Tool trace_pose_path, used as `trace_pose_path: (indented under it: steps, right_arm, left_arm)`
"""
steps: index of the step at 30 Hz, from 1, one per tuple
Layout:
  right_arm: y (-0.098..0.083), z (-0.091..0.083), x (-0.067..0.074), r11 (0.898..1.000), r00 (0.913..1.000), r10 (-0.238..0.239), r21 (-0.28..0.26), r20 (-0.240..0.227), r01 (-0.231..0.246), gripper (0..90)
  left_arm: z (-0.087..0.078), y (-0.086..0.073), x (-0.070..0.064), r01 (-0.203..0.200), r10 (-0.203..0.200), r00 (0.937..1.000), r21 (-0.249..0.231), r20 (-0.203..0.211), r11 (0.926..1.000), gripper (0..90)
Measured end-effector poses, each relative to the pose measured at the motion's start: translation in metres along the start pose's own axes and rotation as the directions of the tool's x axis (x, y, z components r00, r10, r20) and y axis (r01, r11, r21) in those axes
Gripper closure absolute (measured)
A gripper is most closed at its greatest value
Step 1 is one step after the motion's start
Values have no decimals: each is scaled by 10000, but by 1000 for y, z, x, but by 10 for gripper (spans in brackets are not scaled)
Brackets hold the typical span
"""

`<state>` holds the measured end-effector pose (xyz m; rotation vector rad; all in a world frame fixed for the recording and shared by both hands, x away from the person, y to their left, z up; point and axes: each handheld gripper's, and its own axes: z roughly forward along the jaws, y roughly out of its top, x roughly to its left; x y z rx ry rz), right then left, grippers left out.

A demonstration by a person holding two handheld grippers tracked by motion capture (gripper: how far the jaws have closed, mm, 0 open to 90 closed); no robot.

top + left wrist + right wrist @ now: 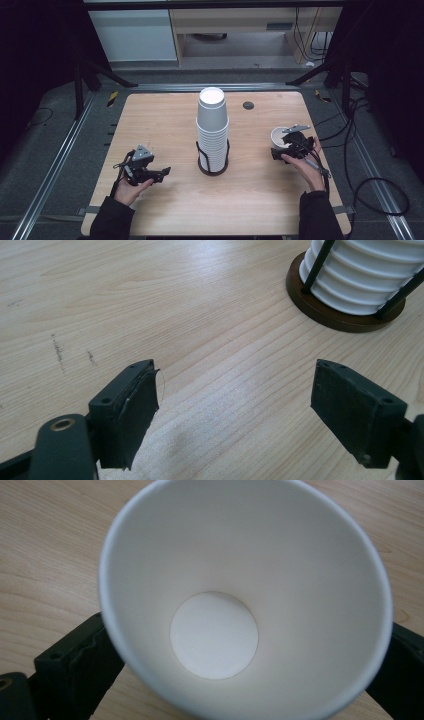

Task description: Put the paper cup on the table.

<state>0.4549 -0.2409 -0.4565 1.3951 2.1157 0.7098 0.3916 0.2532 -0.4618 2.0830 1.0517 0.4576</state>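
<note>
A tall stack of white paper cups (212, 127) stands mouth-down in a dark wire holder with a round brown base (212, 170) at the middle of the wooden table (165, 115). In the left gripper view the stack (367, 275) and base (340, 315) lie at the upper right. My left gripper (163, 173) rests low at the table's left, pointing toward the holder, open (235, 385) with bare wood between its pads. At the right, a single white paper cup (279, 136) stands mouth-up. My right gripper (278, 146) is shut on the cup (215, 635), one jaw against each side wall.
A small dark round grommet (248, 105) sits in the table's far edge, right of the stack. Black cables (360, 150) trail on the floor to the right. Metal rails (55, 165) run along the table's sides. A pale cabinet (135, 35) stands behind.
</note>
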Motion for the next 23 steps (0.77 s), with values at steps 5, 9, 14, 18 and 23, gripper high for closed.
trace_pose_path:
  steps: [5,9,14,18,23]
  right_arm:
    - [-6,-8,1,9999,9999,71,-82,-120,-72,22]
    - [-11,-15,4,9999,9998,24,-121,-187,-26,22]
    - [-19,-27,9,9999,9994,82,-61,-327,-84,20]
    - [-24,-34,11,9995,9987,282,-118,-431,-288,20]
    - [-32,-45,13,9989,9984,444,-113,-343,-448,19]
  left_arm:
    - [-1,0,-2,-24,24,10000,-9,2,10000,182]
    - [-1,0,-2,-63,63,10000,2,1,10000,181]
    - [-1,0,-1,21,-21,10000,-26,3,10000,181]
    - [-1,0,-1,-13,13,10000,-18,-48,10000,181]
    - [-2,-1,2,71,-72,9998,-30,-162,10000,179]
